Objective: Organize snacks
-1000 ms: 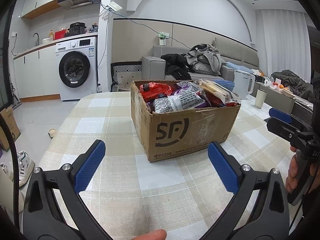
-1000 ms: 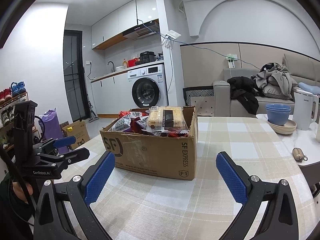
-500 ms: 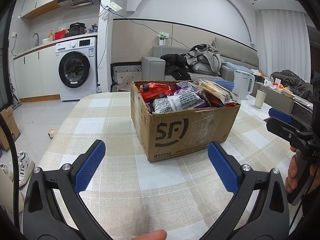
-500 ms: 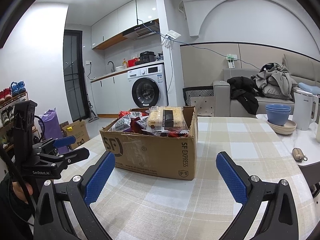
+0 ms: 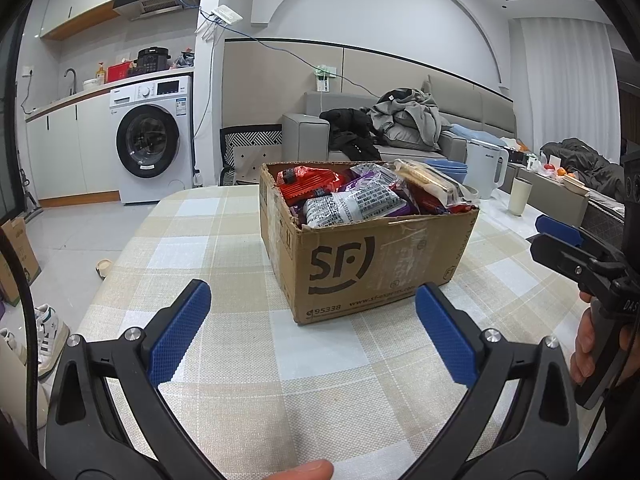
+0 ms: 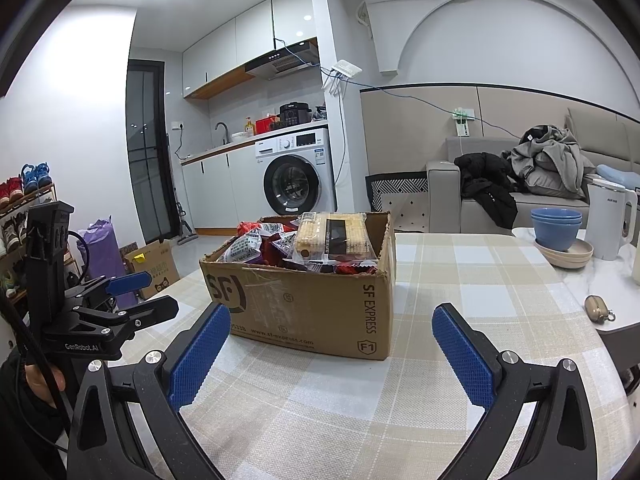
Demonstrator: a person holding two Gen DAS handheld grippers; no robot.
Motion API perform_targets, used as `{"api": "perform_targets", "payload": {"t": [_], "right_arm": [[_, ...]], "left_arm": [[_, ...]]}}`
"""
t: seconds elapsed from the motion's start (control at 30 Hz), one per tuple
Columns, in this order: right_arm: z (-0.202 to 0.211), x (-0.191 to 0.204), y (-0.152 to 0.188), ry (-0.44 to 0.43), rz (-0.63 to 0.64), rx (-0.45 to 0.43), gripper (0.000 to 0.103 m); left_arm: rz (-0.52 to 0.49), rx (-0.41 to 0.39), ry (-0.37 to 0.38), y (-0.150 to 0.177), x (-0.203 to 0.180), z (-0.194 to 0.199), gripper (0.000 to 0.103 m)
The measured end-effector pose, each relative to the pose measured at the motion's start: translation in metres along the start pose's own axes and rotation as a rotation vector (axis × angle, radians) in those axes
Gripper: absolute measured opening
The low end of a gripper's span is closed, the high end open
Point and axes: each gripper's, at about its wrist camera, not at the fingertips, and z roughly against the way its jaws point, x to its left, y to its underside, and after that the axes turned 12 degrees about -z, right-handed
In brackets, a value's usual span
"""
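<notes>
A brown SF cardboard box [image 5: 360,264] stands on the checked tablecloth [image 5: 224,240]; it also shows in the right wrist view [image 6: 304,304]. It is full of snack packs: a red pack [image 5: 308,182], a white and purple pack [image 5: 352,204] and a clear pack of yellow biscuits [image 6: 332,234]. My left gripper [image 5: 312,332] is open and empty, a little in front of the box. My right gripper [image 6: 332,344] is open and empty, in front of the box's other corner. Each gripper shows at the edge of the other's view.
Blue bowls on a beige dish [image 6: 558,232], a white kettle [image 6: 610,218] and a small brown pouch [image 6: 596,308] sit at the table's right end. A white cup [image 5: 520,196] stands beyond the box. A sofa with clothes [image 5: 400,120] and a washing machine [image 5: 152,140] lie behind.
</notes>
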Motion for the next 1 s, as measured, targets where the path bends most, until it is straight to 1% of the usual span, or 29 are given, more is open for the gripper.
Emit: {"api": "perform_targets", "payload": {"t": [1.0], "right_arm": [[0.0008,-0.0002,0.0002,0.0,0.001,0.001,0.103]], "left_arm": [[0.0,0.0,-0.001,0.0015,-0.0005,-0.0014,0.102]]}}
